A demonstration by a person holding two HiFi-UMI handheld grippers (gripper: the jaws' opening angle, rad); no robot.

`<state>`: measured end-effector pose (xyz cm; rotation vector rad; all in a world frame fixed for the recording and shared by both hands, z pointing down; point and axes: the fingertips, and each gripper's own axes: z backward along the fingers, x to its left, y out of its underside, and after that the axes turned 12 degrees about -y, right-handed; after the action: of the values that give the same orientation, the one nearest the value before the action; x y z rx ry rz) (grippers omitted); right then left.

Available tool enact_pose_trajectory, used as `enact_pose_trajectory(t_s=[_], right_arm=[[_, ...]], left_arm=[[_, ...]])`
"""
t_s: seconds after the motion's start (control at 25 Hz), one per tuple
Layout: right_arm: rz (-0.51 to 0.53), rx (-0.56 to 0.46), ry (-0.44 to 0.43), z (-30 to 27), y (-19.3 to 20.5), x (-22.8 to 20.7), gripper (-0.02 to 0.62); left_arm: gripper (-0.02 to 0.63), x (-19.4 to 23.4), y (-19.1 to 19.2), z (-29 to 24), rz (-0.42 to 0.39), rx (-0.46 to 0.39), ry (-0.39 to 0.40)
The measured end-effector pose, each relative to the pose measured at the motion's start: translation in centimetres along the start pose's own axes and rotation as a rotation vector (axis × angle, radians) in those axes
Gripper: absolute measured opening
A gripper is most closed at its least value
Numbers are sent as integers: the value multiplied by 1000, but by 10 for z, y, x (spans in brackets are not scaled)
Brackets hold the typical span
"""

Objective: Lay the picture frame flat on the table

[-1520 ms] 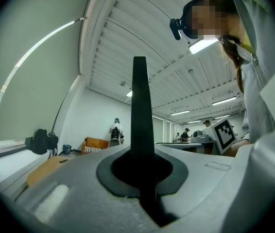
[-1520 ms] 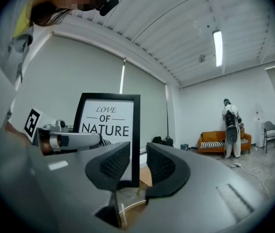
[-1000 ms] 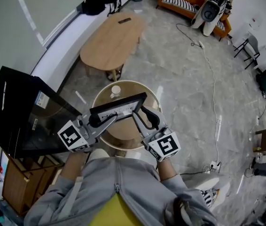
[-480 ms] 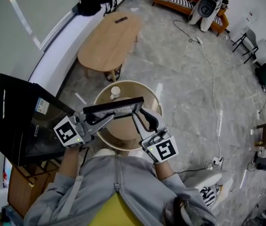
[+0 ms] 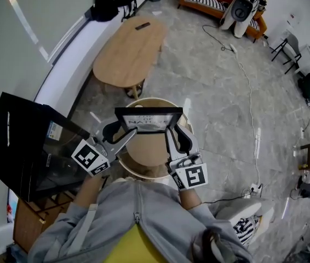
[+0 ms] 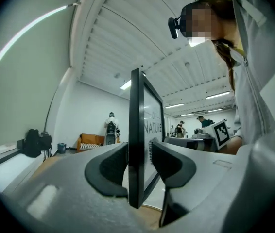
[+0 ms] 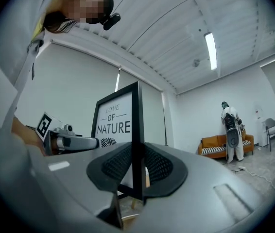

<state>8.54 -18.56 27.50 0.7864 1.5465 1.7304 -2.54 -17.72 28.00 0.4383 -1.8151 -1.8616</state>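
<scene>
The picture frame (image 5: 148, 119), black with a white "NATURE" print, is held over the round wooden table (image 5: 150, 156), its printed face tilted up towards the head camera. My left gripper (image 5: 116, 130) straddles its left edge. In the left gripper view the frame (image 6: 136, 125) stands between the jaws of the left gripper (image 6: 138, 166), which are opening, with a gap at the right pad. My right gripper (image 5: 176, 136) holds the frame's right edge. In the right gripper view the pads of the right gripper (image 7: 137, 166) press both sides of the frame (image 7: 114, 123).
A dark glass cabinet (image 5: 26, 147) stands close on the left. An oval wooden table (image 5: 127, 48) lies beyond the round one, and a cable (image 5: 248, 97) runs across the marble floor. An orange sofa (image 5: 210, 1) is at the far wall. My lap fills the bottom.
The frame has swung round and shifted right, so its printed face now shows. The left jaws have let go of its edge, and the right jaws have shut on the right edge.
</scene>
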Motion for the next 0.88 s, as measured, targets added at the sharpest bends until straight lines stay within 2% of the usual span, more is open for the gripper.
enact_pose_trajectory(t_s=[0.12,0.2,0.24,0.52,0.88], right_arm=[[-20,13,21,-7,5,-2,80],[-31,35,34,-8,14,-4,80],[-38,43,38,-9,19,-4,80],[-53,58,41,-26,50,-14,80],[-77,104,63,-47,114,-33,80]], left_arm=[[150,16,7,5,14,27,-73],[100,22,12,6,10,46,-91],[100,24,15,7,6,52,-96],[95,47,37,-2,-8,61,-99],[95,82,97,-19,15,78,-98]])
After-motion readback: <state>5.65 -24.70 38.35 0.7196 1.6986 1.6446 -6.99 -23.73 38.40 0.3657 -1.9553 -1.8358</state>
